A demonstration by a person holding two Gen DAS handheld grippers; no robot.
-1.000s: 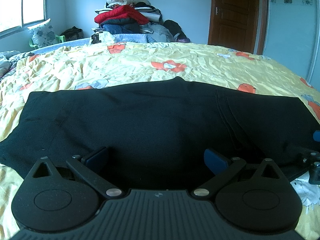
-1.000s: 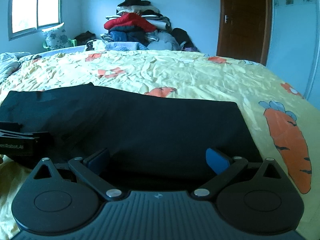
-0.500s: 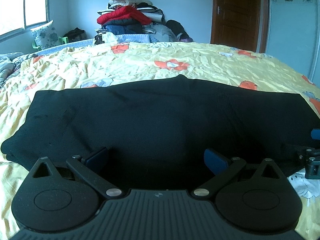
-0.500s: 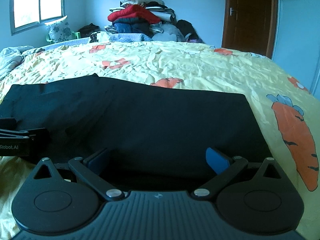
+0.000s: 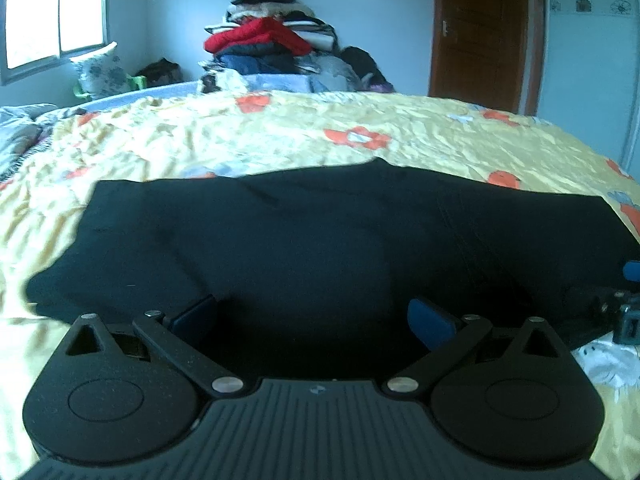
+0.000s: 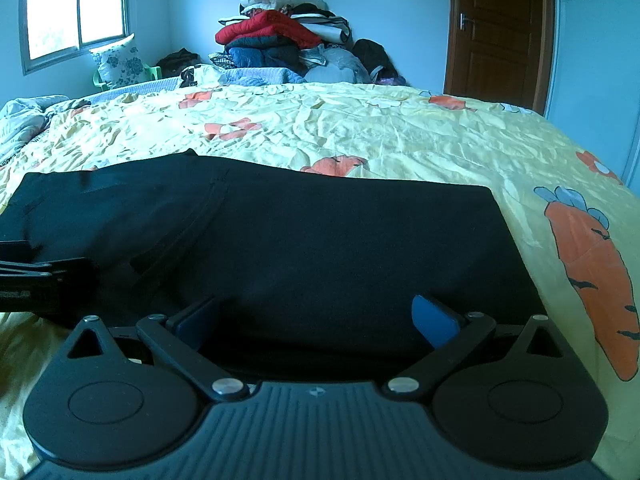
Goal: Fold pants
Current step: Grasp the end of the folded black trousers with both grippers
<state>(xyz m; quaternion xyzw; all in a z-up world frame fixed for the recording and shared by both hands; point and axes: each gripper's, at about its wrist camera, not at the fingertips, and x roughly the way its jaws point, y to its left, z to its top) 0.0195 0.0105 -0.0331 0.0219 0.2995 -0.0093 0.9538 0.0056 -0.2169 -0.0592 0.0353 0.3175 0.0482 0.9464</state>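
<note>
Black pants [image 5: 320, 232] lie flat across the yellow bed sheet [image 5: 280, 140], long side running left to right. My left gripper [image 5: 312, 316] is open at the pants' near edge, towards their left half, with dark cloth showing between its blue pads [image 5: 430, 318]. The right gripper [image 6: 316, 318] is open as well, at the near edge of the right half of the pants [image 6: 320, 240]. Each gripper shows in the other's view: the right gripper [image 5: 624, 312] at the far right, the left gripper [image 6: 40, 284] at the far left.
The sheet [image 6: 380, 132] carries orange flower and carrot prints. Behind the bed a pile of clothes [image 6: 280, 44] stands against the wall. A window [image 6: 76, 8] is at the left, a brown door [image 6: 500, 28] at the right, crumpled bedding [image 6: 24, 120] at the left edge.
Both views have shifted slightly over the pants; the left edge of the pants now sits further right in the left wrist view. Both grippers stay open and the pants lie as before.
</note>
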